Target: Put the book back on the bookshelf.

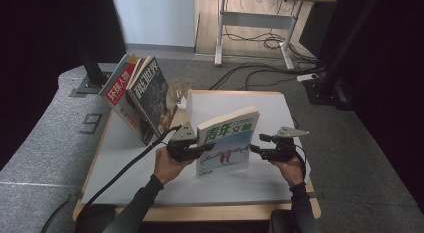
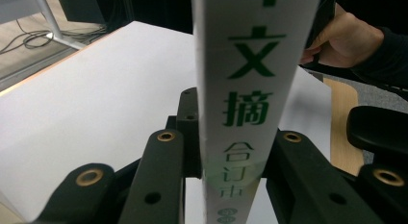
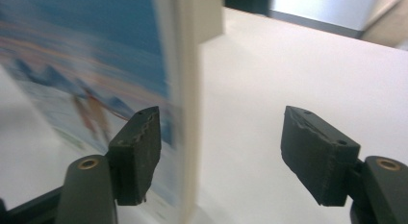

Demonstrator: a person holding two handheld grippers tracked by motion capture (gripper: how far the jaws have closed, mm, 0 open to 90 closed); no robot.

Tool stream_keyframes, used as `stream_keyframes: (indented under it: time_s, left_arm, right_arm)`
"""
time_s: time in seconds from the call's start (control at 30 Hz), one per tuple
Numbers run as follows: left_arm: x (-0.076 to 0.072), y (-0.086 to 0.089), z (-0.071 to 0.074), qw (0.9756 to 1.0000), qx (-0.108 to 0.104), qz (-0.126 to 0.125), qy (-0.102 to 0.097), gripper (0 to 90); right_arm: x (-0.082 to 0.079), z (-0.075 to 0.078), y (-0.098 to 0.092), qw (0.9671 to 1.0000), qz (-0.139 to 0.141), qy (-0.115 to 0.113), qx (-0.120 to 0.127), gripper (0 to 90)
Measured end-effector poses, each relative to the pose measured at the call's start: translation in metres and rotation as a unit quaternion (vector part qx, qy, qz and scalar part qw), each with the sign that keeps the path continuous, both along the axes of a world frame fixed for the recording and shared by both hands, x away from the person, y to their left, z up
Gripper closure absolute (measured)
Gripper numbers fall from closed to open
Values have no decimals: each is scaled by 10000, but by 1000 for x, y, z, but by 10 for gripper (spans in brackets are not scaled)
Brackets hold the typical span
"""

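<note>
The work surface is a white table top (image 1: 150, 183) with a light wooden edge along the near side, standing on grey carpet. Beyond it lies a strip of pale wooden floor with a white-legged desk (image 1: 255, 23) and loose black cables (image 1: 260, 40); dark drapes close the room at both sides.

A book with a green-lettered, blue and white cover (image 1: 227, 143) stands upright on its lower edge near the middle of the table. The left gripper (image 1: 192, 149) is clenched on the book's spine side; in the left gripper view the white spine with green characters (image 2: 248, 99) rises between the two black jaws, which press on it from both sides. The left hand (image 1: 167, 165) stays below and to the left of the book.

The right gripper (image 1: 260, 150) sits just beside the book's free edge. In the right gripper view its jaws stand released: one pad is close to the cover (image 3: 86, 89) without visibly pressing, the other is well apart over bare table (the page block (image 3: 187, 113) lies between them, nearer the left pad).

At the far left of the table, several magazines (image 1: 137, 98) lean together, tilted to the left. A pale slatted rack (image 1: 180, 93) stands just behind them.
</note>
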State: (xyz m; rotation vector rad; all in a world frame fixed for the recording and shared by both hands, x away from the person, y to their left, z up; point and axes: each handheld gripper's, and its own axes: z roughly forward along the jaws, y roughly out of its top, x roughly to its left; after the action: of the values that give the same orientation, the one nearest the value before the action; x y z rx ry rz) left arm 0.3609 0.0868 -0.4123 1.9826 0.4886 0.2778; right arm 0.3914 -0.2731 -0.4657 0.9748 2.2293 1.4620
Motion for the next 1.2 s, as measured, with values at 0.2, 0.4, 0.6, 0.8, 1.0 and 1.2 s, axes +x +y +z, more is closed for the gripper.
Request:
stream_keyframes:
  time_s: [0.2,0.4,0.6,0.8,1.0,1.2]
  left_arm:
    - [2,3,2,9999,-16,111,56,739]
    - [3,5,6,9998,-49,156,70,740]
    - [3,8,9,9998,-47,174,85,741]
    - [3,12,13,9997,-28,216,98,742]
    - [5,17,16,9995,-45,270,145,743]
    - [6,23,19,9993,-99,300,200,743]
  right_arm:
    - [0,-6,-12,9985,-517,20,-151,249]
    - [2,-17,-10,9960,-680,172,-561,204]
    - [6,-29,-6,9907,-923,435,-903,145]
    - [12,-43,-3,9829,-1161,817,-1176,138]
    - [14,-54,-4,9796,-1193,972,-1295,138]
    - [15,-60,-3,9783,-1199,1014,-1349,135]
